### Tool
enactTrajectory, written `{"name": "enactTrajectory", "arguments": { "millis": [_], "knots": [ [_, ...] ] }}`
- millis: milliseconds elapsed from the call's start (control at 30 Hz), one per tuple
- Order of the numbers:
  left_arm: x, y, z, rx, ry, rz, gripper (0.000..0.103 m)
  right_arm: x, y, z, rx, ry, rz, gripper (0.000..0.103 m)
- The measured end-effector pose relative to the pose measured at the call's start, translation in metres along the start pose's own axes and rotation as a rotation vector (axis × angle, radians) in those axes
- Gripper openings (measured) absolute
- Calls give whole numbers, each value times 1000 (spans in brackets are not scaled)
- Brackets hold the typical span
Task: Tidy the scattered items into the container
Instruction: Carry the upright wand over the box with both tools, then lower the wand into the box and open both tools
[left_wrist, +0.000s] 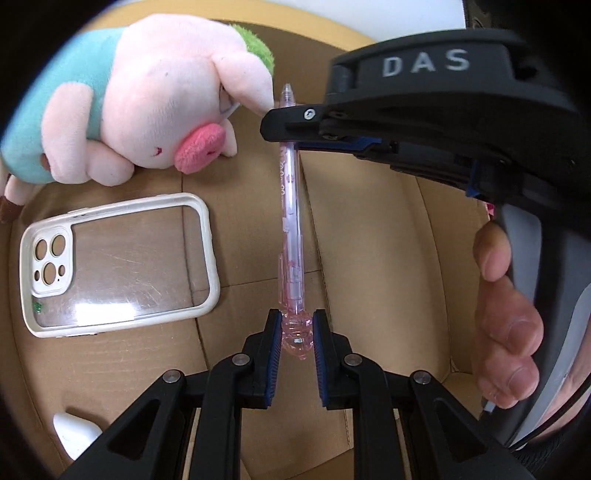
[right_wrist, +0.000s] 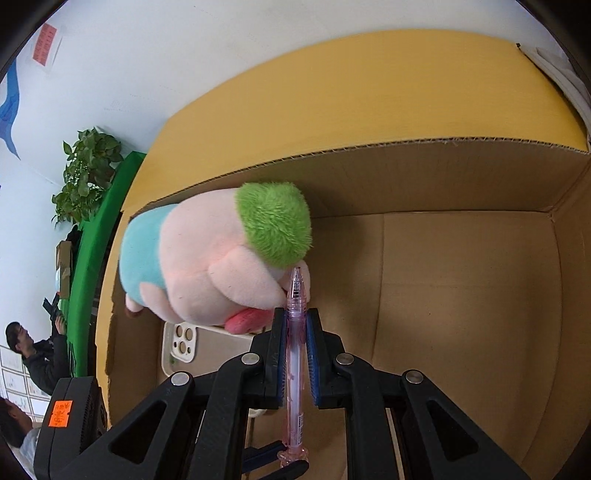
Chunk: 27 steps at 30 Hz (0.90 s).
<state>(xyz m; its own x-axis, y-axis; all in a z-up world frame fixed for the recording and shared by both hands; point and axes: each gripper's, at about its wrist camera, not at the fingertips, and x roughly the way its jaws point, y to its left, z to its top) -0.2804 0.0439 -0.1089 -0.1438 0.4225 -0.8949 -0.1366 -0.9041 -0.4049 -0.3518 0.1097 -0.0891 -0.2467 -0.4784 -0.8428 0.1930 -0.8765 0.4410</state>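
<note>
A clear pink pen (left_wrist: 291, 229) hangs over the floor of an open cardboard box (left_wrist: 369, 221), and both grippers grip it. My left gripper (left_wrist: 295, 332) is shut on its rounded pink end. The right gripper (left_wrist: 284, 138), held by a hand (left_wrist: 506, 325), is shut on the shaft near the tip. In the right wrist view the right gripper (right_wrist: 295, 325) clamps the pen (right_wrist: 295, 354), whose tip points at a plush pig (right_wrist: 221, 266). The pig (left_wrist: 147, 103) and a white phone case (left_wrist: 118, 262) lie in the box.
A small white rounded object (left_wrist: 74, 435) lies on the box floor at the lower left. The box's far wall (right_wrist: 443, 177) and yellow flap (right_wrist: 332, 96) rise behind the pig. Outside the box stand a green table (right_wrist: 96, 258), a plant (right_wrist: 85, 173) and people (right_wrist: 37, 358).
</note>
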Motion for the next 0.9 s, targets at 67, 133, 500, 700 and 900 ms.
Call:
{"name": "enactTrajectory", "arguments": {
  "millis": [67,133,500,700,900],
  "knots": [
    [3,3,1,-14,12,-3,15,6,-3,1,8,12,-10,11],
    [6,4,1,-20,17,-7,15,10,-7,2,21,18,-17,11],
    [6,8,-5,-73,22,-7,36,28,-29,-3,77,34,-32,13],
    [-18,1,-16,-46,-34,-16,47,2,-22,-4,68,-25,51,63],
    [-77,-9,-50,30,-198,19,47,-70,11,-22,-60,-155,43,86]
  ]
}}
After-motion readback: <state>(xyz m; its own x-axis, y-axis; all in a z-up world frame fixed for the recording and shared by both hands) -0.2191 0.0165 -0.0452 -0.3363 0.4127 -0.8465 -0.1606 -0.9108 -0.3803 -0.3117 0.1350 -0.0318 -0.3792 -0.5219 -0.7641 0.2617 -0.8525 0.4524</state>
